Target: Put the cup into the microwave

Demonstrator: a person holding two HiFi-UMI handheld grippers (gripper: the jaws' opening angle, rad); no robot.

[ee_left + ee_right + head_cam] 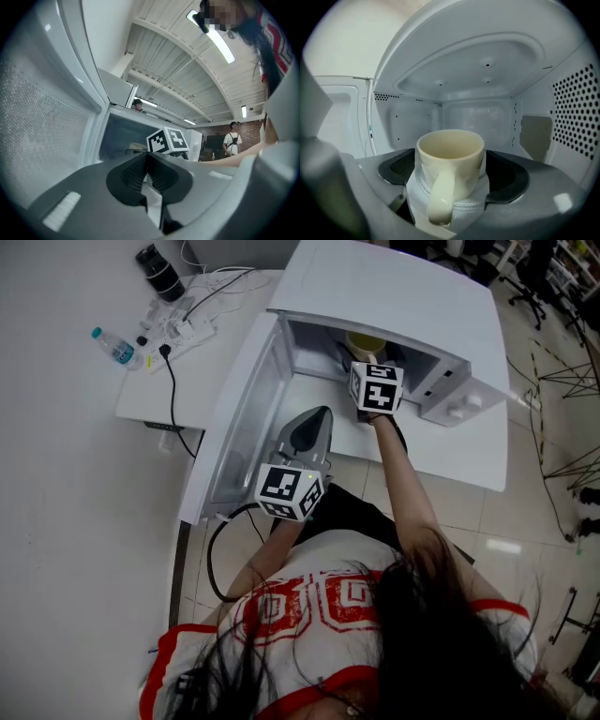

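A cream cup [450,164] with its handle toward the camera sits between my right gripper's [451,174] jaws, which are shut on its sides. It is held at the mouth of the white microwave's [394,296] cavity [478,117], just above the floor. In the head view the cup [364,345] shows inside the opening, beyond the right gripper's [367,360] marker cube. The microwave door [239,418] stands open to the left. My left gripper [317,423] is lower, beside that door, shut with nothing in it [146,161].
A white table [141,390] at the left carries a water bottle [114,348], a power strip [178,329] with cables and a black object [161,273]. The control panel [459,399] is to the right of the opening. A person [231,140] stands far off.
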